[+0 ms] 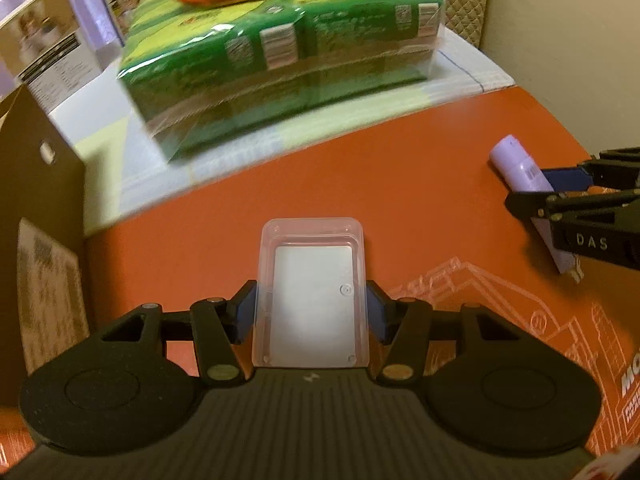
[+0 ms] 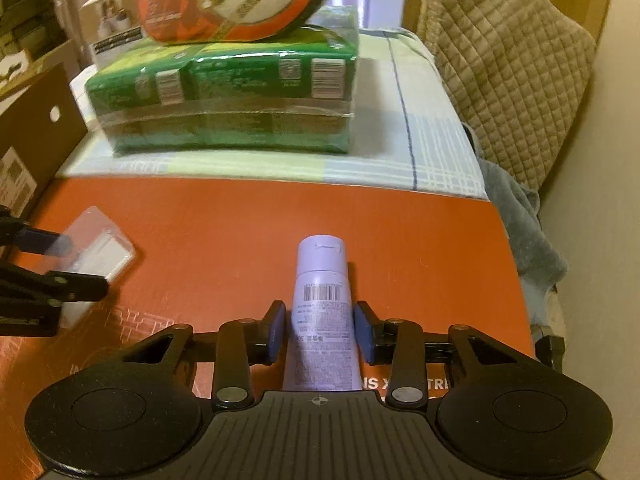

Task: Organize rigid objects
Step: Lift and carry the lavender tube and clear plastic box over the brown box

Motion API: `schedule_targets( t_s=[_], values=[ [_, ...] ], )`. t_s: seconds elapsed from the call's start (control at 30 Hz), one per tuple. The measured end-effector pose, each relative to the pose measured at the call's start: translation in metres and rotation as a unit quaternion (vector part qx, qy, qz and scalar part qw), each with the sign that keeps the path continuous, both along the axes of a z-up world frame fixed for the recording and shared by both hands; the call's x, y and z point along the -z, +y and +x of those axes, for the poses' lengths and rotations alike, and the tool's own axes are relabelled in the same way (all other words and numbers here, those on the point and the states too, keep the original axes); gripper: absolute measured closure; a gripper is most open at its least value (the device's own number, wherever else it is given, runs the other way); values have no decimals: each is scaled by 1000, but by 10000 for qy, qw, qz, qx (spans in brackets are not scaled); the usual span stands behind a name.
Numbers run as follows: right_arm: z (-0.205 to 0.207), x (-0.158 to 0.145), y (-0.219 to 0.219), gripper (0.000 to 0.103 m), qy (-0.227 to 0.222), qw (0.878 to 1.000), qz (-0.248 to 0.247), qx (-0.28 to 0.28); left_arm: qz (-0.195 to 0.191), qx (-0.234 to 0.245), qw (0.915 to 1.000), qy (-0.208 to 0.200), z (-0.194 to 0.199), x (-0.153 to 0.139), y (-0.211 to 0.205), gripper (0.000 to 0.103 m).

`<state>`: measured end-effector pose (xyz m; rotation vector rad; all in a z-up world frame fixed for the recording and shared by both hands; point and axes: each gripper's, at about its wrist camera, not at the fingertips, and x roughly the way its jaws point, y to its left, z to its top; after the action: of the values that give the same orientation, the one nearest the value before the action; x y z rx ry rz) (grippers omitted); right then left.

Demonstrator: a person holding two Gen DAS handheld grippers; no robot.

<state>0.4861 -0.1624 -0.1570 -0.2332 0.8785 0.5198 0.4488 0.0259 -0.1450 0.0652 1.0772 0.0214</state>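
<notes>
Carrying underway — left claw (image 1: 311,312) grips clear case (image 1: 312,292), right claw (image 2: 320,330) clamps lavender tube (image 2: 322,304); next, a tidy placement.

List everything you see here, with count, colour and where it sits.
clear plastic case: one, transparent with white insert, between left gripper's pads
tube: one, lilac, between right gripper's pads
orange board: one, under both items
green pack: one, shrink-wrapped, on checked cloth behind
round orange container: one, atop green pack
checked cloth: one, pale
brown box: one, far left
quilted cushion: one, beige, right
left gripper: black, blue pads
right gripper: black, blue pads
</notes>
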Motion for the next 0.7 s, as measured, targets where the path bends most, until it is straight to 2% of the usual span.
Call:
schedule_targets(
  t_s=[0.4,0.6,0.7],
  values=[
    [-64,-1,17,72,288,9976,49,-630,-366,-214,9990,150,-53,-9,8,51],
    [-83,-6,24,73,664,9951,190,-712,-454,-271,9986,-17,-79,-26,16,51],
    [-92,-13,26,73,712,9944,278,-733,-508,-334,9981,-128,-92,-36,21,51]
  ],
)
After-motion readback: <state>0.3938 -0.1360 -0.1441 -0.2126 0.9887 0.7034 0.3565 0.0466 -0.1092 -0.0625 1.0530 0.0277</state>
